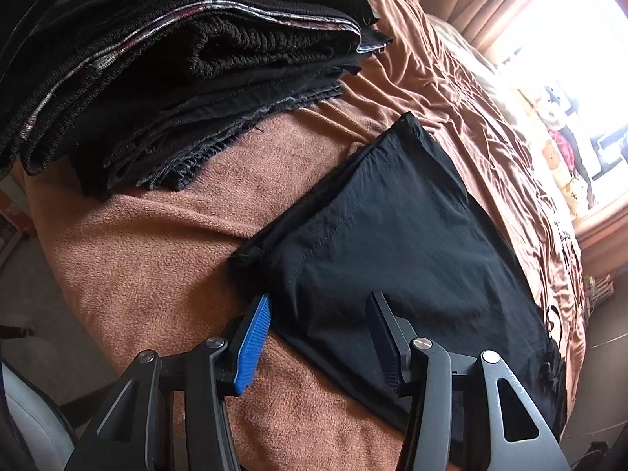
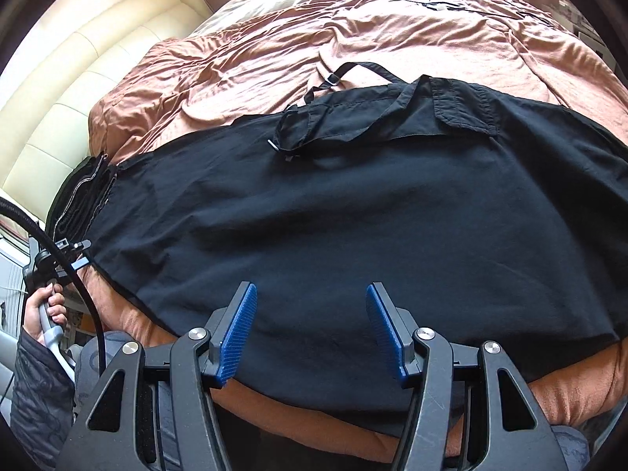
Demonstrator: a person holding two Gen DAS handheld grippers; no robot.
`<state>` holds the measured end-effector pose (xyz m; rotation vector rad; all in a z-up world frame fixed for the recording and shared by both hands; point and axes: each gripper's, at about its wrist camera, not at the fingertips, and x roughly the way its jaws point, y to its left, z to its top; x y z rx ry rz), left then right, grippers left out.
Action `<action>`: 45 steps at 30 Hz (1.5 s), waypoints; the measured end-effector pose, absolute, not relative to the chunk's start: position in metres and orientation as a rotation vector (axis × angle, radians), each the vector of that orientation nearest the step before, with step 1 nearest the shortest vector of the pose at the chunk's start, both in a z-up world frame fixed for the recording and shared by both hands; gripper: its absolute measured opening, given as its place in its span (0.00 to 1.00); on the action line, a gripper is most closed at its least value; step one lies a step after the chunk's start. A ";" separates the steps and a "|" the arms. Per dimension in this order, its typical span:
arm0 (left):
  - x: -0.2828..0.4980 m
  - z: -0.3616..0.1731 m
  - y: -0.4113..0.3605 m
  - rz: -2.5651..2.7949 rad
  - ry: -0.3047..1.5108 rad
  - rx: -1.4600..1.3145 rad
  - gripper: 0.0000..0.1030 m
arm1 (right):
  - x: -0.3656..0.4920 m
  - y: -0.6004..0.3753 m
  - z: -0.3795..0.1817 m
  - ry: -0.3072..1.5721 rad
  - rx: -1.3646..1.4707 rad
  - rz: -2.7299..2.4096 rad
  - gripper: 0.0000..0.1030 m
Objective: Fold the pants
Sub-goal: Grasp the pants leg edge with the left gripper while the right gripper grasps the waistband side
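Note:
Black pants point(image 1: 392, 243) lie flat on a brown blanket on the bed. In the right wrist view the pants point(image 2: 333, 216) spread wide across the bed, with the waistband and a belt strap point(image 2: 345, 72) at the far side. My left gripper point(image 1: 318, 337) is open, hovering over the near left edge of the pants, holding nothing. My right gripper point(image 2: 312, 325) is open above the near edge of the pants, holding nothing.
A stack of folded dark clothes point(image 1: 176, 70) sits on the blanket point(image 1: 157, 274) to the left of the pants. A cream padded headboard point(image 2: 78, 78) is at the left. Curtains and a bright window point(image 1: 569, 59) are beyond the bed.

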<state>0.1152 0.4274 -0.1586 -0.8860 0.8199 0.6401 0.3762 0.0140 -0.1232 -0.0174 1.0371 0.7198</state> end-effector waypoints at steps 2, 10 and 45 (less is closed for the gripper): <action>0.116 -0.161 0.432 0.655 0.821 -0.886 0.45 | 0.376 0.015 -0.127 1.041 -0.022 0.718 0.55; 0.107 -0.156 0.437 0.690 0.808 -0.850 0.04 | 0.375 0.023 -0.140 1.083 -0.024 0.740 0.55; 0.093 -0.185 0.441 0.639 0.625 -1.096 0.41 | 0.363 0.050 -0.149 1.089 -0.024 0.832 0.36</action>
